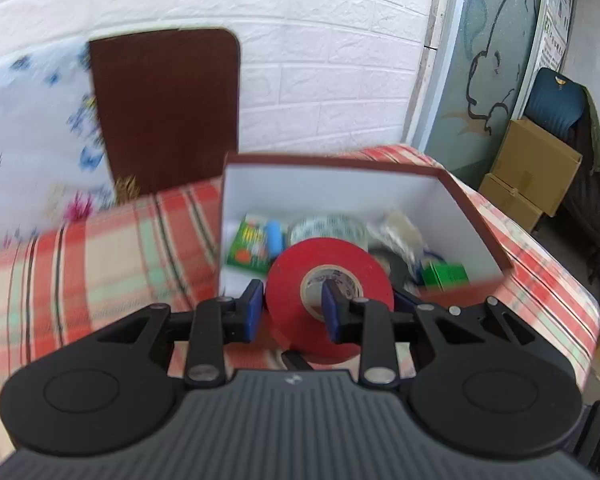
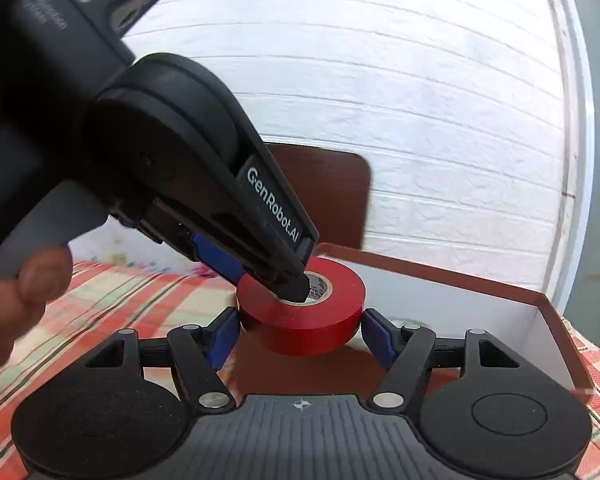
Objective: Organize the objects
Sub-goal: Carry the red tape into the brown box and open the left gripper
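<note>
a: where's the red tape roll (image 1: 328, 292) right now?

b: pinched by the left gripper (image 1: 292, 312). one blue pad sits on the outer left side of the roll, the other goes into the cardboard core, so it clamps one wall of the ring. in the left wrist view the roll stands on edge, its hole facing the camera, held just at the near edge of the open box (image 1: 476, 216).

a: and the right gripper (image 2: 298, 336)?

b: spread wide. its blue fingertips (image 2: 224, 336) flank the roll on left and right; the left one looks close to touching or touching, the right one stands a little apart. it grips nothing, as far as i can tell.

a: so which way does the roll go?

b: i'd judge forward and down: the box interior lies just beyond the roll, on the far side. the left gripper already has it, so that's the nearer tool. the roll's axis runs along the left fingers' pointing direction, so it would land on edge or tip flat when let go.

a: how does the roll look?

b: glossy red, thick, mostly full, with a pale printed core. rigid enough for a one-wall pinch, i think.

a: room in the box?

b: crowded. a clear tape roll (image 1: 328, 228), a green packet (image 1: 248, 246) and small green items (image 1: 446, 276) lie inside, on the checked tablecloth (image 1: 100, 264) side there's only cloth. the near-left floor of the box seems freest.
</note>
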